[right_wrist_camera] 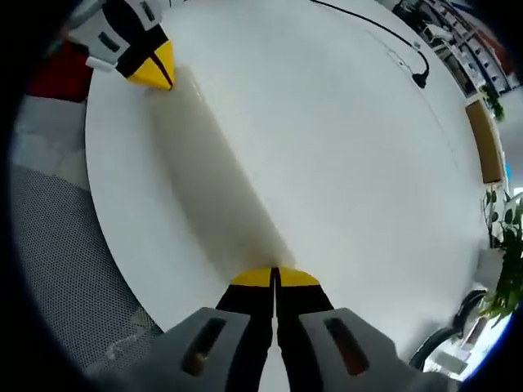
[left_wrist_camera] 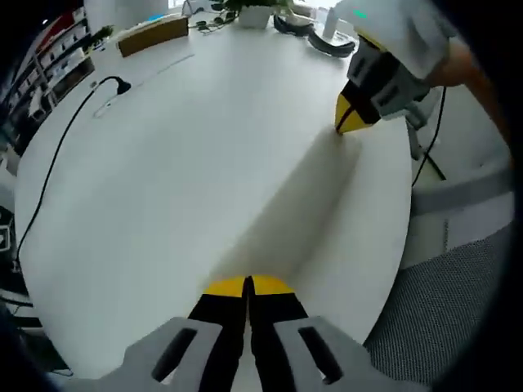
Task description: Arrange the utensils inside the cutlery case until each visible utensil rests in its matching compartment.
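Observation:
A long pale cutlery case (left_wrist_camera: 306, 208) lies across the white table (left_wrist_camera: 163, 180), reaching from my left gripper (left_wrist_camera: 248, 286) to my right gripper (left_wrist_camera: 350, 121). Its inside and any utensils are hidden. In the left gripper view the left jaws stand pressed together at the case's near end. The right gripper's yellow tips meet the far end. In the right gripper view the same case (right_wrist_camera: 216, 171) runs from my right gripper (right_wrist_camera: 274, 278), jaws together, up to my left gripper (right_wrist_camera: 157, 73) at the top left.
A black cable (left_wrist_camera: 57, 155) trails over the table's left part and shows again as a cable (right_wrist_camera: 384, 37). A wooden box (left_wrist_camera: 151, 37) and a plant (right_wrist_camera: 507, 237) sit at the far side. A mesh chair (left_wrist_camera: 433, 310) stands just past the table edge.

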